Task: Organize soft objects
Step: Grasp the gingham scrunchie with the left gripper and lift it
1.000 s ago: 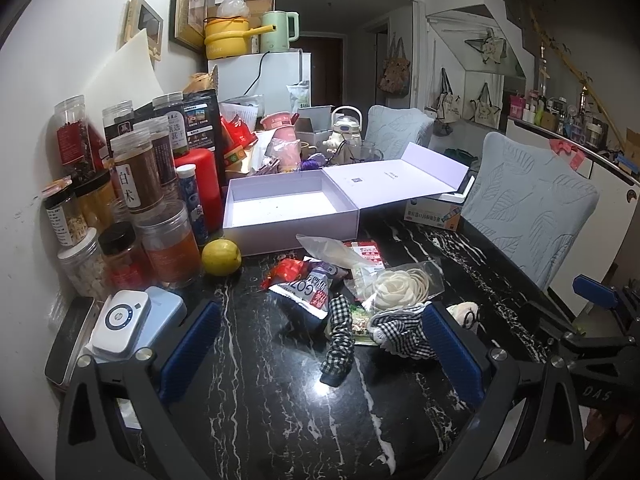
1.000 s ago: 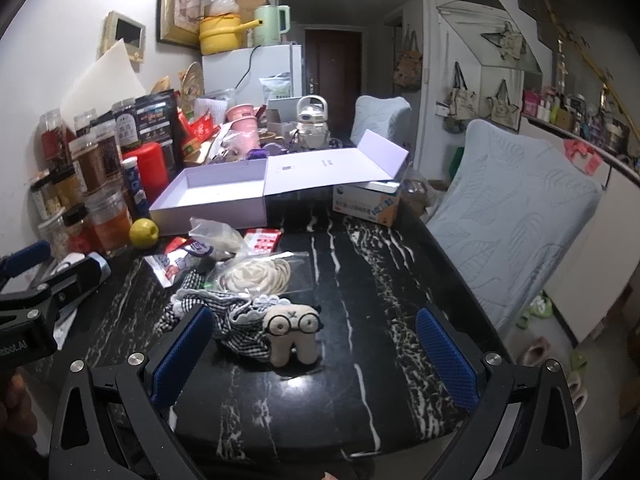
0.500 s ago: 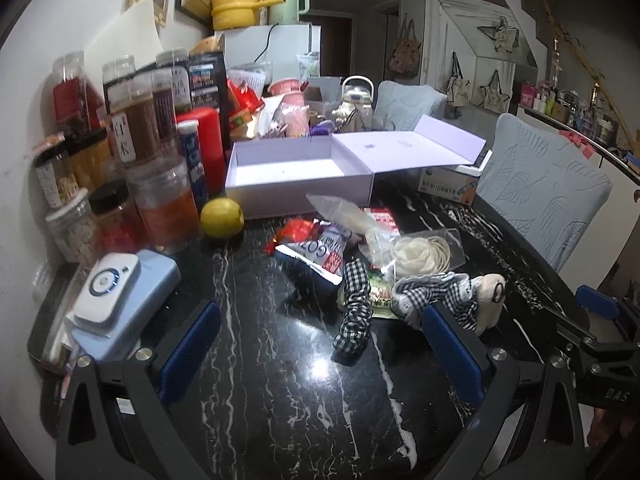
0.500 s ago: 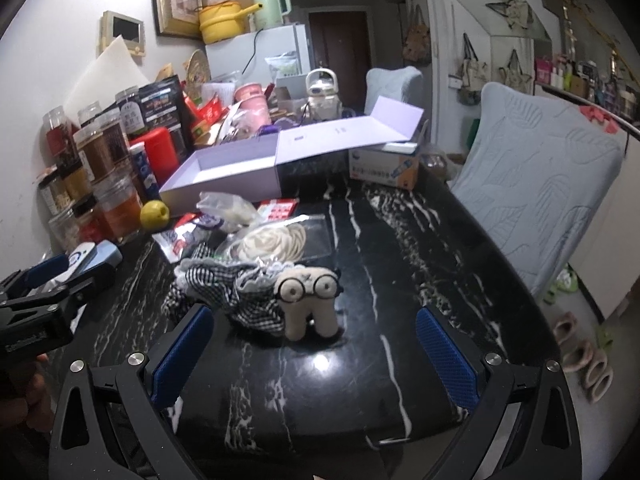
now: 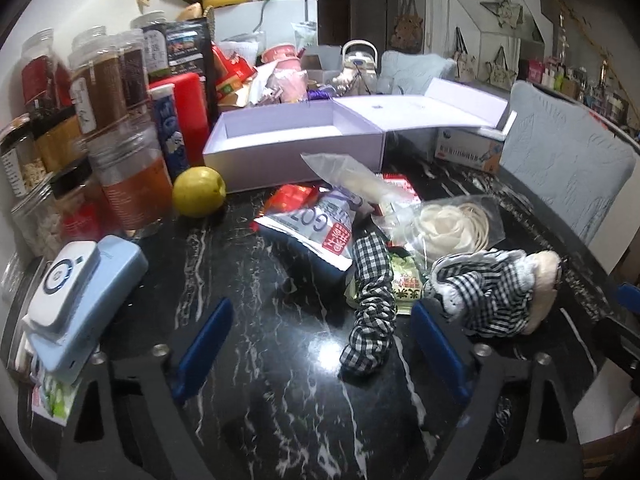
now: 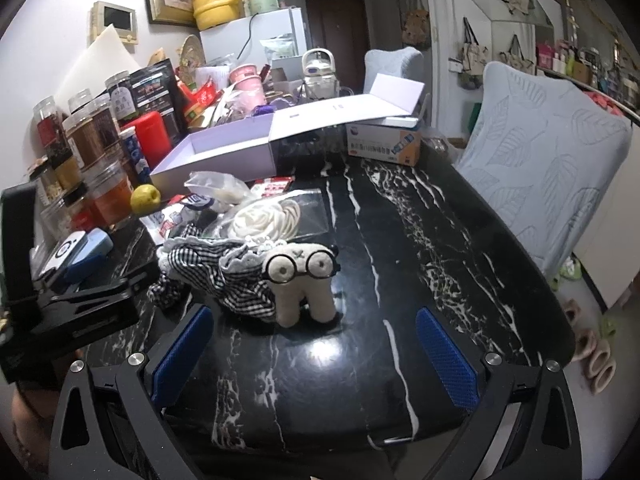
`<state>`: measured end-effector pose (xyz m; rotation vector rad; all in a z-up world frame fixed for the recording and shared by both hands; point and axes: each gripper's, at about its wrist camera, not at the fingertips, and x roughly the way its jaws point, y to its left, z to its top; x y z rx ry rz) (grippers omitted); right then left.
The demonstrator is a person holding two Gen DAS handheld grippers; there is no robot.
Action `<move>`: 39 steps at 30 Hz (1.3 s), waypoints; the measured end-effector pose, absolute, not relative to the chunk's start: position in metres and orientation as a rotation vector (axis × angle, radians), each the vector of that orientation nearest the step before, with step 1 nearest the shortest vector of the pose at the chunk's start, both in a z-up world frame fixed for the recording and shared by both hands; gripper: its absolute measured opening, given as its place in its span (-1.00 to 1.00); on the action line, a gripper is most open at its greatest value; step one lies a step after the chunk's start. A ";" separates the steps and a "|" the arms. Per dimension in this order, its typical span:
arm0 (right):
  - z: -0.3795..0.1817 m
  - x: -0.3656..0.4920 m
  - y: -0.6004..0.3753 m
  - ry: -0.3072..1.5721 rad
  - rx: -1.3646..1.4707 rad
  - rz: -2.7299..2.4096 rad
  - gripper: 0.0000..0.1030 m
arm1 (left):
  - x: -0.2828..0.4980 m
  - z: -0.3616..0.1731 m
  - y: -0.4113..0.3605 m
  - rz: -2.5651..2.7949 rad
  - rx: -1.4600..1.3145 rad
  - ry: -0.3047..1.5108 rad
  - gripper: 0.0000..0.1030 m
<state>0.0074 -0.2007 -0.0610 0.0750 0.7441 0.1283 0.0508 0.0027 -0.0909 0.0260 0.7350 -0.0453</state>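
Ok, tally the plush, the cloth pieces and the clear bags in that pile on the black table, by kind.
Plush toy: 1
Checked cloth pieces: 2
Clear bags with pale contents: 2
Total: 5

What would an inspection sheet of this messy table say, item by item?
Surface: black marble table, glossy.
Job's things: plush toy with glasses, standing; checked cloth beside it; lavender box open, nothing seen inside.
Clutter: snack bags, lemon, jars, blue device.
Grippers: left gripper and right gripper open, holding nothing.
Cables: one on the fridge.
Surroundings: covered chair, slippers.
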 end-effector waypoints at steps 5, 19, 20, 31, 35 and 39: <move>-0.065 0.010 -0.203 0.757 0.093 0.133 1.00 | 0.067 -0.108 -0.003 -0.089 0.021 0.786 0.24; -0.066 0.011 -0.202 0.763 0.102 0.156 1.00 | 0.044 -0.102 0.006 -0.166 -0.036 0.755 -0.56; -0.066 0.011 -0.202 0.760 0.103 0.155 1.00 | 0.039 -0.099 0.008 -0.169 -0.045 0.747 -0.56; -0.066 0.024 -0.176 0.716 0.030 0.224 1.00 | 0.006 -0.066 0.038 -0.172 -0.103 0.663 -0.56; -0.060 0.039 -0.167 0.688 -0.009 0.255 1.00 | 0.006 -0.061 0.043 -0.158 -0.107 0.646 -0.56; -0.059 0.054 -0.160 0.672 -0.123 0.264 1.00 | 0.008 -0.057 0.046 -0.156 -0.115 0.631 -0.56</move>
